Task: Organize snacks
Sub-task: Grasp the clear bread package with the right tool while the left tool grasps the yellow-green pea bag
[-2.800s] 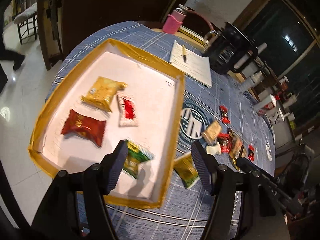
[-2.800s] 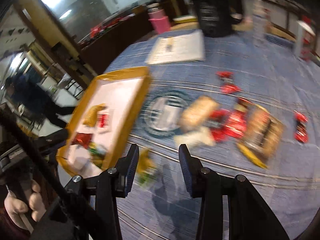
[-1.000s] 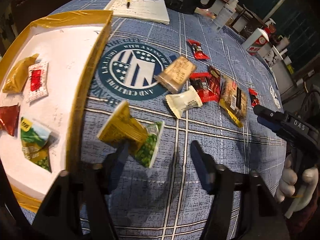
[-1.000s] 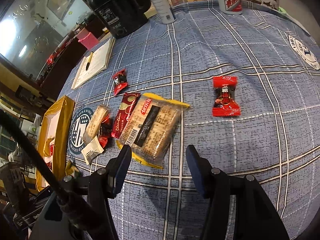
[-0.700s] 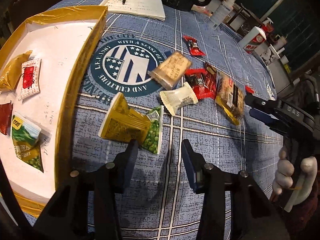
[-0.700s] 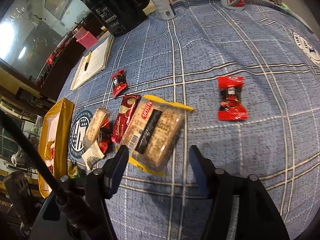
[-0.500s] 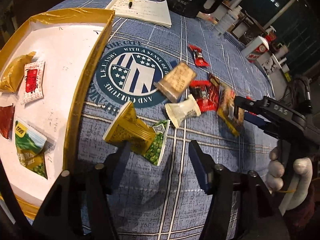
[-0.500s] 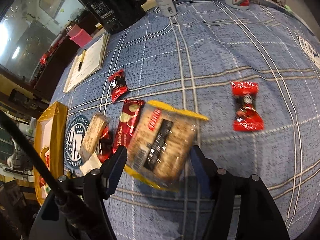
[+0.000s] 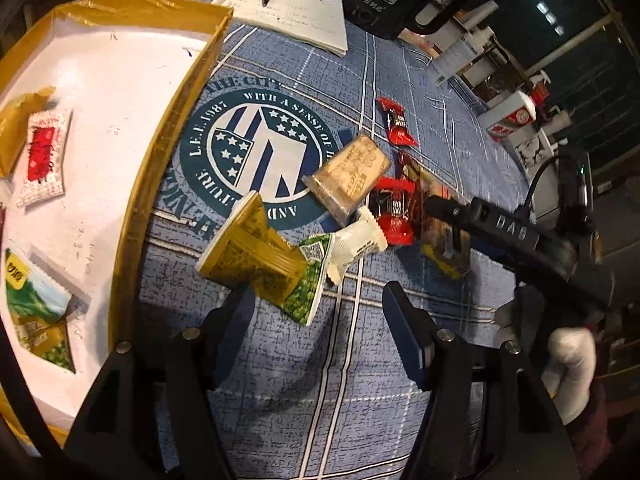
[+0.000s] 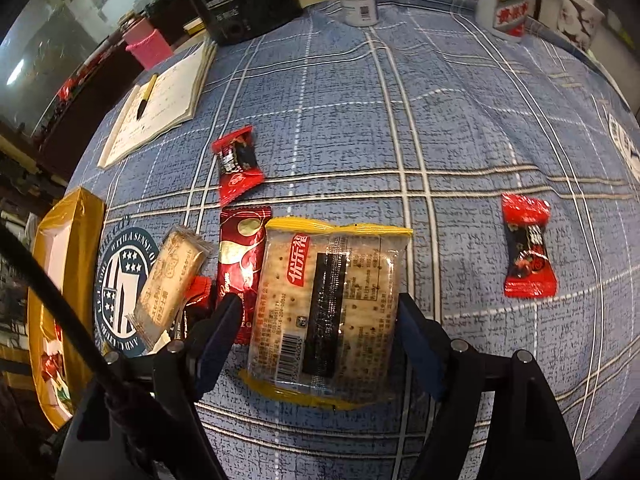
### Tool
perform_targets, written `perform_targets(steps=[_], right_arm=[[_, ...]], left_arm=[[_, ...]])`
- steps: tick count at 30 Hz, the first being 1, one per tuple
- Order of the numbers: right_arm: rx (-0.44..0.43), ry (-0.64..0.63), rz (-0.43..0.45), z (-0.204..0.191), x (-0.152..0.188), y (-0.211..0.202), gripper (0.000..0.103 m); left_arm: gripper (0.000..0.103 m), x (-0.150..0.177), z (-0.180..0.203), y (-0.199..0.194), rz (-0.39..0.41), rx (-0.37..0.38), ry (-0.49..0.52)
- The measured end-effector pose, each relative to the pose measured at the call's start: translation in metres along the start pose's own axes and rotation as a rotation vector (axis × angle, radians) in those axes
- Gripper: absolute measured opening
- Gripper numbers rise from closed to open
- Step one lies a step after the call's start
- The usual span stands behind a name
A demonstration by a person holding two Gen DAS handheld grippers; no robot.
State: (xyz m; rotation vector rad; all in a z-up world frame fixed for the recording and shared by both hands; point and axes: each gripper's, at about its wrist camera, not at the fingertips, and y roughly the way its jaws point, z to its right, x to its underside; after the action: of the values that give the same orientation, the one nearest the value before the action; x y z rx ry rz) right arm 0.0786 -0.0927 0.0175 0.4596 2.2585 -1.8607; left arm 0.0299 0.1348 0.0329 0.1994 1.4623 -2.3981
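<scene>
Left wrist view. Your left gripper (image 9: 318, 308) points down at the blue plaid tablecloth (image 9: 352, 380); its jaws have just been opening and stand apart with nothing pressed between the pads. A yellow-and-green pea snack packet (image 9: 262, 258) lies crumpled on the cloth just ahead of the left finger, near it but not gripped. Beside that packet: a small white packet (image 9: 356, 242), a tan biscuit packet (image 9: 348, 178) lying partly over the round printed emblem (image 9: 256, 156), and a cluster of red wrappers (image 9: 394, 206). One red candy (image 9: 396, 122) lies apart, farther up the cloth. To the left sits the yellow-taped tray (image 9: 160, 152) with a white floor, holding a red-and-white sachet (image 9: 42, 158), a green pea packet (image 9: 34, 320) and a gold packet at the frame edge. A notebook (image 9: 292, 16) with a pen lies beyond. At right, your right gripper (image 9: 452, 236) reaches over the cracker packet, and the hand holding it is gloved in white.

Right wrist view. Your right gripper (image 10: 318, 320) has also just been widening; its fingers straddle the large clear cracker packet (image 10: 328, 308) with yellow end seals, which lies flat on the cloth. Whether the pads touch its sides you cannot tell; no squeeze shows. Touching the packet's left edge is a dark red wrapper (image 10: 238, 260); left of that, the tan biscuit packet (image 10: 170, 282). A red candy (image 10: 238, 164) lies above, another red candy (image 10: 528, 252) well apart to the right. The tray (image 10: 80, 240) shows at far left.
</scene>
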Motion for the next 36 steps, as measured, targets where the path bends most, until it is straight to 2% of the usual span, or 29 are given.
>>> perform_targets(steps=[6, 7, 9, 15, 18, 21, 25, 29, 33, 36], right_arm=[[0.114, -0.132, 0.001, -0.017, 0.002, 0.007, 0.079], [0.129, -0.149, 0.007, -0.018, 0.003, 0.007, 0.074], [0.124, -0.15, 0.005, -0.015, 0.005, 0.005, 0.071], [0.115, -0.176, 0.002, -0.002, 0.017, -0.003, 0.07], [0.11, -0.178, -0.004, -0.002, 0.019, -0.003, 0.07], [0.105, -0.182, -0.002, -0.001, 0.025, -0.005, 0.07], [0.083, -0.174, -0.007, 0.003, 0.034, -0.011, 0.07], [0.035, -0.152, -0.024, 0.01, 0.043, -0.018, 0.07], [0.019, -0.139, -0.029, 0.015, 0.048, -0.021, 0.07], [0.016, -0.14, -0.03, 0.017, 0.048, -0.023, 0.07]], left_arm=[[0.068, -0.009, -0.001, 0.006, -0.008, 0.02, -0.048], [0.068, -0.01, -0.002, 0.008, -0.012, 0.027, -0.061], [0.069, -0.013, -0.006, 0.009, -0.011, 0.046, -0.09], [0.069, -0.016, -0.005, 0.002, -0.004, 0.053, -0.118], [0.07, -0.018, 0.009, -0.017, 0.032, 0.027, -0.046], [0.072, -0.031, 0.02, -0.02, 0.057, -0.063, 0.043], [0.072, -0.05, 0.016, 0.005, -0.003, -0.125, 0.125], [0.071, -0.047, 0.016, 0.022, -0.055, -0.176, 0.186], [0.071, -0.027, 0.025, 0.022, -0.084, -0.194, 0.263], [0.07, -0.004, 0.027, 0.018, -0.131, -0.127, 0.286]])
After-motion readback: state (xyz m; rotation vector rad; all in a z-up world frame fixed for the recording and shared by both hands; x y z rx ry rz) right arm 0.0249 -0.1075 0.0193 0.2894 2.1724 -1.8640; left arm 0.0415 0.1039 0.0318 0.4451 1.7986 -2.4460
